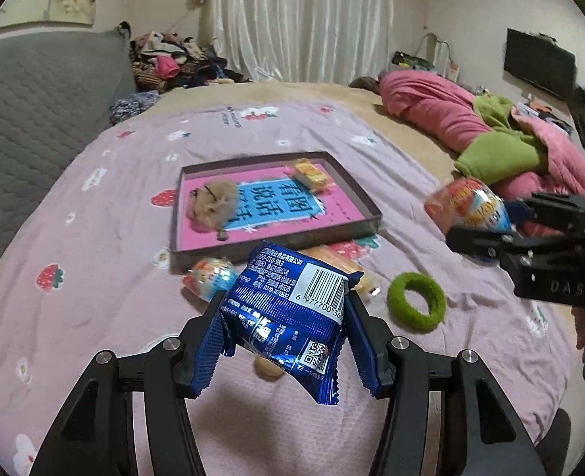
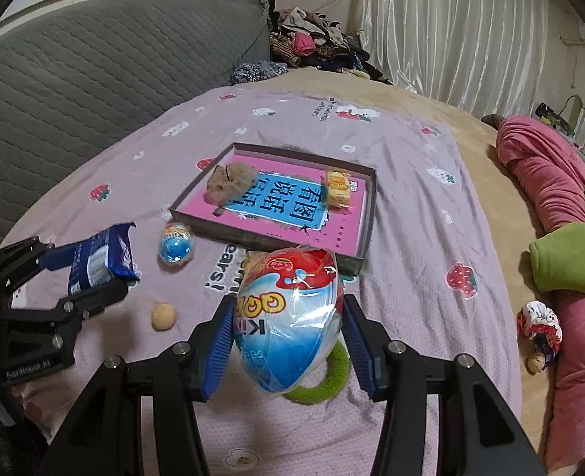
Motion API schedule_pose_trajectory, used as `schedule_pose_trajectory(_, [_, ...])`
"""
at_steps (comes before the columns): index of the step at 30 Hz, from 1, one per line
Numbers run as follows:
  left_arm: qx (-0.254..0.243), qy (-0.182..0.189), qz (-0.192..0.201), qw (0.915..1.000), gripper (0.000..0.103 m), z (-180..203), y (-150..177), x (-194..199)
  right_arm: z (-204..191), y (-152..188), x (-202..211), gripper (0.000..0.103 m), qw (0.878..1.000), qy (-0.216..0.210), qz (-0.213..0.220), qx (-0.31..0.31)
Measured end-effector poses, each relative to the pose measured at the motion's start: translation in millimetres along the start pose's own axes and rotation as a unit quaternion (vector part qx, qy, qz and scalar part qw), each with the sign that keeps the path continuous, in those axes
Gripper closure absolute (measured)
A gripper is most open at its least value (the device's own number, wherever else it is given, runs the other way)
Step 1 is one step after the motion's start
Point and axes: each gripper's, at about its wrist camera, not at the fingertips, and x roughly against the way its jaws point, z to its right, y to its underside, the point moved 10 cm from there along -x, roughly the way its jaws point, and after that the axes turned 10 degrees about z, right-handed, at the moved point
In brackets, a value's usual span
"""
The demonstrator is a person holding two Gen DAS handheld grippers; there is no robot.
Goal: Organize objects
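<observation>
My left gripper (image 1: 282, 341) is shut on a blue snack packet (image 1: 292, 309), held above the lilac bedspread; the same gripper (image 2: 94, 273) with its blue packet (image 2: 98, 258) shows at the left of the right wrist view. My right gripper (image 2: 288, 341) is shut on a large red, white and blue wrapped egg (image 2: 288, 317); that egg (image 1: 467, 206) shows at the right of the left wrist view. Ahead lies a shallow box tray (image 1: 355, 194) with a pink and blue card floor, holding a fuzzy brown toy (image 1: 213, 206) and a yellow snack pack (image 1: 312, 174).
On the bedspread lie a small wrapped egg (image 2: 176, 244), a tan ball (image 2: 163, 316), a green fuzzy ring (image 1: 416, 301) and an orange packet (image 1: 340, 261) by the tray's near wall. Pink and green bedding (image 2: 562, 238) is heaped on the right, with a small doll (image 2: 540, 329). A grey quilted headboard (image 2: 94, 71) stands left.
</observation>
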Motion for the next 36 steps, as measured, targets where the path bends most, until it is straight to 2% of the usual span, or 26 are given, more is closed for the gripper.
schedule_pose_trajectory(13, [0.014, -0.033, 0.03, 0.9989, 0.044, -28.2, -47.2, 11.9, 1.1, -28.8, 10.7, 0.05, 0.998, -0.028, 0.028, -0.038])
schedule_pose_trajectory(17, [0.011, -0.047, 0.039, 0.9981, 0.044, -34.1, -62.3, 9.7, 2.3, -38.6, 10.2, 0.05, 0.999, -0.027, 0.033, -0.032])
schedule_pose_trajectory(27, [0.02, -0.052, 0.035, 0.9978, 0.044, -47.8, -87.5, -20.8, 8.8, -65.1, -9.7, 0.05, 0.999, -0.02, 0.037, -0.012])
schedule_pose_trajectory(36, [0.024, -0.06, 0.029, 0.9975, 0.044, -59.8, -107.2, -66.1, 17.4, -91.8, -40.9, 0.05, 0.998, -0.025, 0.047, -0.018])
